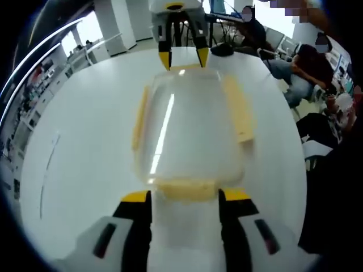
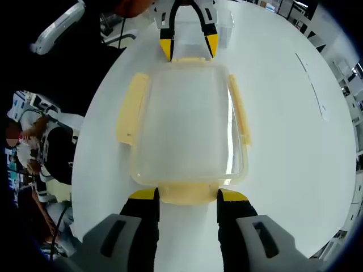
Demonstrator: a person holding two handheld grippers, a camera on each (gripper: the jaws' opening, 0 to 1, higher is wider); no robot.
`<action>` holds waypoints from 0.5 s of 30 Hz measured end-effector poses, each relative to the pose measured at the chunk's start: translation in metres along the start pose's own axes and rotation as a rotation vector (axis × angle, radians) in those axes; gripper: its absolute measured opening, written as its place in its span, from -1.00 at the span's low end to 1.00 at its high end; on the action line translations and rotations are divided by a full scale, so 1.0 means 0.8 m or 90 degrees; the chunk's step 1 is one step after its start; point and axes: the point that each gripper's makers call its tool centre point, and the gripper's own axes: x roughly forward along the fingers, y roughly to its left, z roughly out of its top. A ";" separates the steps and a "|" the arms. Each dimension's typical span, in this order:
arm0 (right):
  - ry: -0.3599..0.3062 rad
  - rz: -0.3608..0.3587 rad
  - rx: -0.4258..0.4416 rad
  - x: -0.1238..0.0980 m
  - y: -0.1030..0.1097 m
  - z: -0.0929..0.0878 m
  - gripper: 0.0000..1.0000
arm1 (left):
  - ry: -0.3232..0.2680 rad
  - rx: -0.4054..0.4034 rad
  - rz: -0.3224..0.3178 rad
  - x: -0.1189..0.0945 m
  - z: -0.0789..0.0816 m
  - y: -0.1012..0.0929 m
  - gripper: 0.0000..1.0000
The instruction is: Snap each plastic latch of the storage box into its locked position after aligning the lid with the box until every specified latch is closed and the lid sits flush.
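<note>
A clear storage box with its lid on sits on the white table; it has a yellow latch on each side. My left gripper is open, its yellow tips on either side of the near end latch. Across the box, my right gripper is open around the far end latch. In the right gripper view the same box lies ahead, the right gripper straddling its near latch and the left gripper at the far end. One long side latch flares outward; the other lies flat against the box.
The table edge curves close on the right of the left gripper view, where people sit on chairs. A person in dark clothes stands beside the table. A second small clear container rests beyond the box.
</note>
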 end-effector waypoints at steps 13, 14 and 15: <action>0.010 0.008 0.028 -0.006 0.019 0.003 -0.22 | -0.031 -0.004 -0.030 0.006 -0.001 -0.009 -0.20; 0.008 0.010 0.031 -0.007 0.021 0.003 -0.22 | -0.034 -0.006 -0.037 0.005 0.000 -0.010 -0.20; 0.006 0.012 0.035 -0.009 0.023 0.004 -0.22 | -0.036 -0.009 -0.044 0.005 0.001 -0.012 -0.20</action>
